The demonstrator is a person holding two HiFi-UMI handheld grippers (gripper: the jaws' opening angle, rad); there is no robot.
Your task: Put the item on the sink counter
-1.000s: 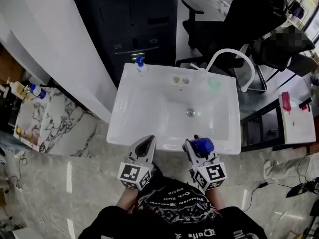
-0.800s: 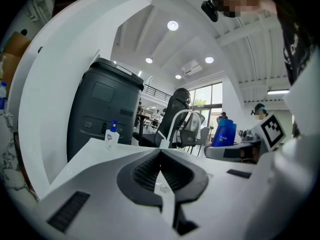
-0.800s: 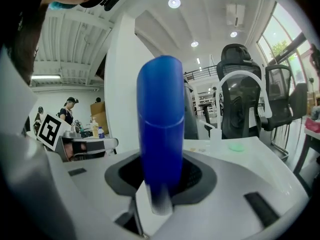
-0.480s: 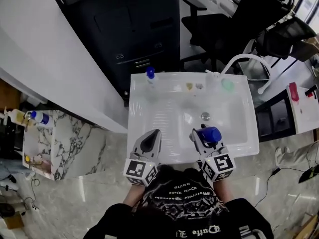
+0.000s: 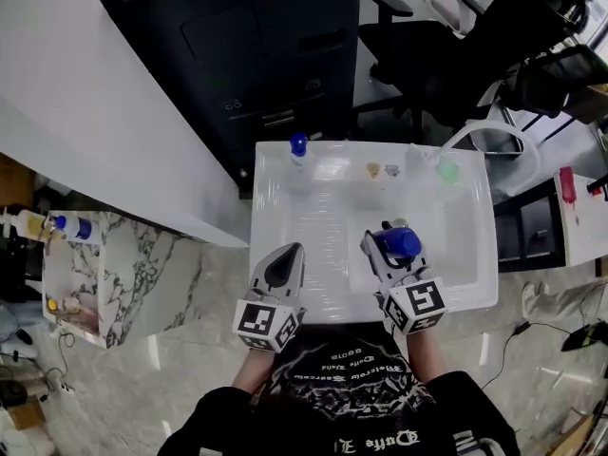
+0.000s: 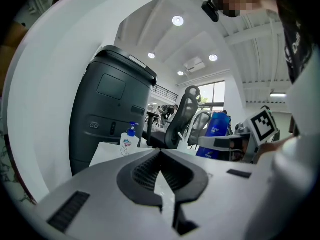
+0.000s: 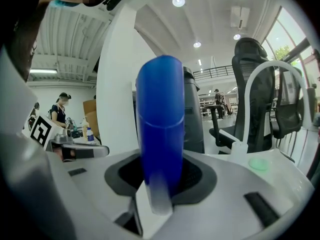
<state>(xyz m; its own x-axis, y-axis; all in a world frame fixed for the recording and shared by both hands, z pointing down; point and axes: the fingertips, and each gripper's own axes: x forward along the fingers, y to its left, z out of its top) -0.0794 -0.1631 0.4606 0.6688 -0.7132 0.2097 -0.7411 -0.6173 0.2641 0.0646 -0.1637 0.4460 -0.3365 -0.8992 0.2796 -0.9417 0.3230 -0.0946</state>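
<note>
A blue bottle (image 5: 397, 243) stands upright in my right gripper (image 5: 388, 242), whose jaws are shut on it over the front right of the white sink (image 5: 275, 255). In the right gripper view the blue bottle (image 7: 160, 129) fills the middle between the pads. My left gripper (image 5: 283, 264) hangs over the sink's front left, shut with nothing in it; its jaws meet at the tip (image 6: 160, 151). The blue bottle (image 6: 216, 134) shows to the right in the left gripper view.
A soap pump bottle (image 5: 298, 148) with a blue top stands at the sink's back left. A green disc (image 5: 447, 171) and small items (image 5: 373, 170) lie on the back rim by the white faucet (image 5: 494, 136). A dark bin (image 5: 256, 46) and office chairs (image 5: 446, 55) stand behind. A marble shelf (image 5: 114, 274) lies left.
The view has shifted so the sink sits further right and lower. Both grippers have moved slightly forward over the basin. The right gripper still holds the blue bottle.
</note>
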